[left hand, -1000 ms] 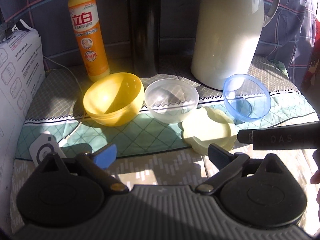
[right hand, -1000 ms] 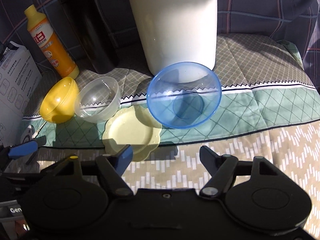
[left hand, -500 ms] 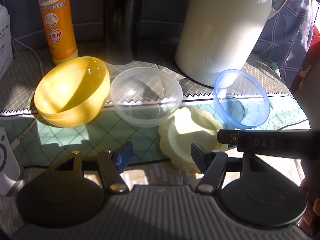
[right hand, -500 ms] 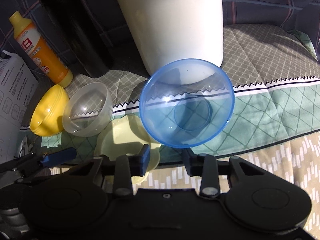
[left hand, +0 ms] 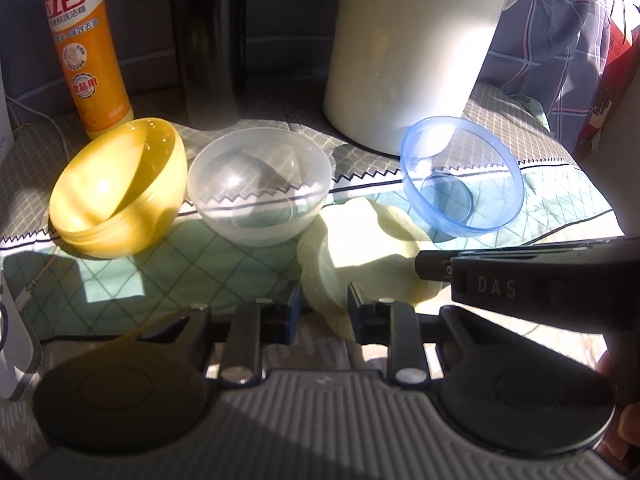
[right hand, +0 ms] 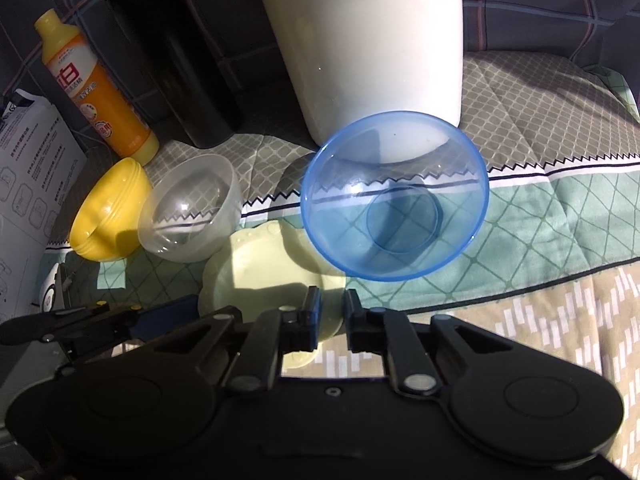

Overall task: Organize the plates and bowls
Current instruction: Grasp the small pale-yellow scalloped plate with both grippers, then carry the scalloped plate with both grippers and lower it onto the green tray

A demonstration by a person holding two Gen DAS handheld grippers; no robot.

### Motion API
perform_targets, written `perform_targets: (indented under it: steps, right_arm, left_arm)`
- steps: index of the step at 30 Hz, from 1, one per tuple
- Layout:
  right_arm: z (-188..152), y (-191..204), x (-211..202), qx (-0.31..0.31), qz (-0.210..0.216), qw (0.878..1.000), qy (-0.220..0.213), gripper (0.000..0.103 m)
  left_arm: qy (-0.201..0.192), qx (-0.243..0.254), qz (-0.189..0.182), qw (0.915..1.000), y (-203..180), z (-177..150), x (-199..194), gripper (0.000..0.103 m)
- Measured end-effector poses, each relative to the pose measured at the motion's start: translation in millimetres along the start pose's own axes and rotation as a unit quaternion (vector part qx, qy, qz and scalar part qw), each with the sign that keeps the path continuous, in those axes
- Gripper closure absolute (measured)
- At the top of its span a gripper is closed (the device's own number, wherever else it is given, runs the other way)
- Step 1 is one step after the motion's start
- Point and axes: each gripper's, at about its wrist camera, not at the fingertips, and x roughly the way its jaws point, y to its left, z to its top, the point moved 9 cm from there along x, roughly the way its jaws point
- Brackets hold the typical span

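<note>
We see our left gripper point(left hand: 323, 307) with its fingers drawn in on the near rim of the pale yellow plate point(left hand: 360, 248); the rim sits between them, and the plate looks tipped up on that side. From the right wrist view the same plate point(right hand: 260, 276) lies just in front of the blue bowl point(right hand: 394, 196) and partly under its near edge.

Our right gripper point(right hand: 331, 314) has its fingers brought close together with only a narrow gap left. They sit at the near rim of the blue bowl, but we cannot tell whether they actually pinch it. In the left wrist view the blue bowl point(left hand: 462, 176) appears tilted toward the camera, with the right gripper's black body crossing in front of it from the right.

To the left stand the clear bowl point(left hand: 260, 188) and the yellow bowl point(left hand: 120, 188), side by side and touching or nearly so, the yellow one leaning. The clear bowl is just beside the plate's far left edge.

Behind the bowls stand an orange dish soap bottle point(left hand: 86, 48), a dark flask point(left hand: 212, 36) and a large white jug point(left hand: 412, 48). All of this rests on a patterned quilt point(right hand: 540, 208) in green and beige. A white carton point(right hand: 28, 184) stands at the far left.
</note>
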Motion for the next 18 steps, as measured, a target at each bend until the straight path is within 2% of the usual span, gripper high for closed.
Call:
perform_targets:
  steps: [8, 18]
  right_arm:
    - [-17.6, 12.1, -22.1, -0.006, 0.007, 1.000, 0.007, 0.090]
    - [-48.6, 41.6, -79.4, -0.023, 0.023, 0.999, 0.012, 0.090]
  left_arm:
    - [0.013, -0.001, 0.023, 0.9997, 0.2, -11.3, -24.9, 0.083]
    - [0.001, -0.002, 0.032, 0.9995, 7.0, -30.5, -95.8, 0.083]
